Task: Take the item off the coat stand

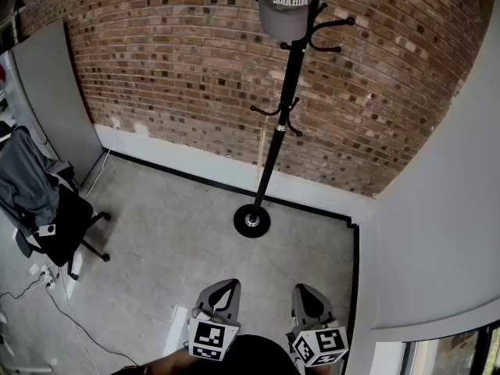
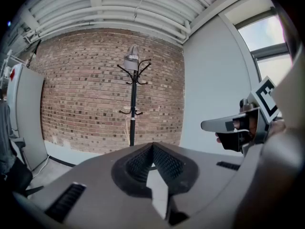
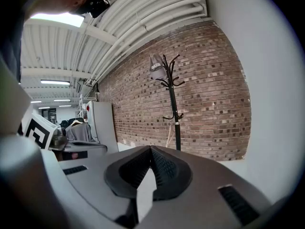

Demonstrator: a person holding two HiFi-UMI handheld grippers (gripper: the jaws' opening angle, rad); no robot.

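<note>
A grey cap [image 1: 286, 2] with white lettering hangs at the top of a black coat stand [image 1: 275, 131], whose round base [image 1: 251, 220] rests on the concrete floor by the brick wall. Both grippers are low in the head view, well short of the stand. My left gripper [image 1: 226, 284] and my right gripper [image 1: 303, 291] are both shut with nothing between the jaws. From the left gripper view the cap [image 2: 131, 61] and the stand [image 2: 133, 109] are far ahead, beyond the closed tips [image 2: 152, 147]. The right gripper view also shows the cap [image 3: 156, 67] above its closed tips [image 3: 150, 149].
An office chair [image 1: 66, 225] draped with a grey jacket [image 1: 27, 182] stands at the left, with cables [image 1: 55, 303] on the floor near it. A grey panel [image 1: 51, 92] leans against the brick wall [image 1: 172, 61]. A white wall [image 1: 437, 209] closes the right side.
</note>
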